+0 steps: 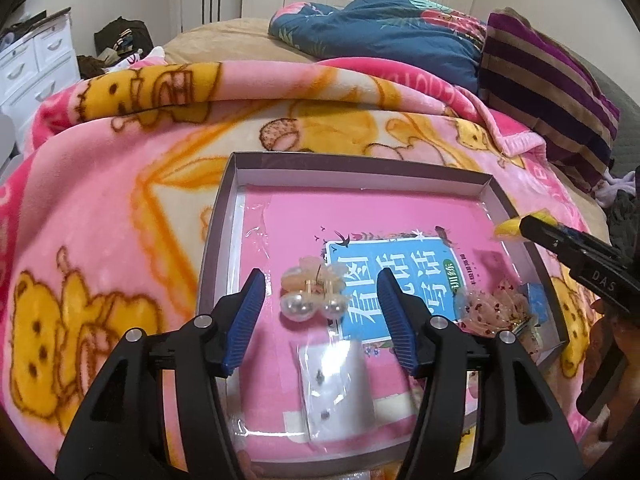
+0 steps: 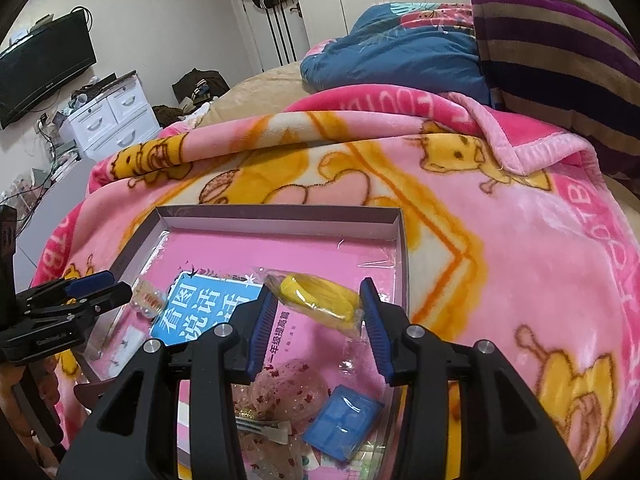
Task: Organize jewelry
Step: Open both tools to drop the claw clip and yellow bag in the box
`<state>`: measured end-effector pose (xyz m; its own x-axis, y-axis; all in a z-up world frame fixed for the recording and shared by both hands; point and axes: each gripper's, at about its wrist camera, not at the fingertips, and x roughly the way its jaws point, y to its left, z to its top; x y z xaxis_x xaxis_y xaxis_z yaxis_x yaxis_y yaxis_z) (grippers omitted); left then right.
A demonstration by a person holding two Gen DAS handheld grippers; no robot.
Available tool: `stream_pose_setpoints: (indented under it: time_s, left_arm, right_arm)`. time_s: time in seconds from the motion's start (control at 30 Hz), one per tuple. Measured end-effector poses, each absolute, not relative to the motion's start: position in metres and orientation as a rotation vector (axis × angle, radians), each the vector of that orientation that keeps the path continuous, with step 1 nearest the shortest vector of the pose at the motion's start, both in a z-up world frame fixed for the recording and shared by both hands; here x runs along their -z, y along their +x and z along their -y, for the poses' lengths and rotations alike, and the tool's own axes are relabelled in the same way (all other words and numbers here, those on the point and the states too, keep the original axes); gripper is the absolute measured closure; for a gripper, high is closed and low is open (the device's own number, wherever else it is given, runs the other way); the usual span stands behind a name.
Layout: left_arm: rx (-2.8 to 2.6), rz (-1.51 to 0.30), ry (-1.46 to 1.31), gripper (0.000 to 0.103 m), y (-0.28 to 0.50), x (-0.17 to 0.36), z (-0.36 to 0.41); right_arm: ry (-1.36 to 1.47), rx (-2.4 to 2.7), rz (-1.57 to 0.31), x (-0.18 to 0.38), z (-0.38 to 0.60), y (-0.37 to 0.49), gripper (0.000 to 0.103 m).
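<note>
Left gripper point(image 1: 320, 284) stood with jaws apart, pearl earrings point(image 1: 314, 300) lying loose between blue pads, not pressed. Earrings sat on wrapped pink book point(image 1: 400, 216) inside shallow box point(image 1: 360, 168) on bed blanket point(image 1: 120, 180).

Right gripper point(image 2: 318, 300) pinched yellow item in clear bag point(image 2: 320, 296) above box.

Risks, judged:
- slick film under earrings; pads might push the pair aside or catch only one
- clear bag might slip from pads
- soft blanket could tilt box under downward press.

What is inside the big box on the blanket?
In the box lies a pink book with pearl earrings, a card of studs, a yellow thing in a clear wrapper, a small blue case and a pink speckled bag. The book hides the bottom.
</note>
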<state>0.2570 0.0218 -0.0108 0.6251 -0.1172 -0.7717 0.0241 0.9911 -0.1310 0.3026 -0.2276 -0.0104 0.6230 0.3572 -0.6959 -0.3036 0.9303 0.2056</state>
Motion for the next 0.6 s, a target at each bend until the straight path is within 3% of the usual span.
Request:
stream_pose_setpoints:
  time_s: [0.13, 0.27, 0.6]
  left_arm:
    - [0.074, -0.892, -0.097, 0.041, 0.253, 0.007, -0.021]
    - [0.069, -0.896, -0.108, 0.036, 0.249, 0.005, -0.026]
    - [0.048, -0.866, -0.132, 0.017, 0.235, -0.009, -0.036]
  right_arm:
    - [0.077, -0.378, -0.824, 0.013, 0.228, 0.301, 0.06]
    - [0.116, -0.383, -0.827, 0.013, 0.233, 0.294, 0.044]
    - [0.185, -0.368, -0.808, 0.012, 0.247, 0.265, 0.021]
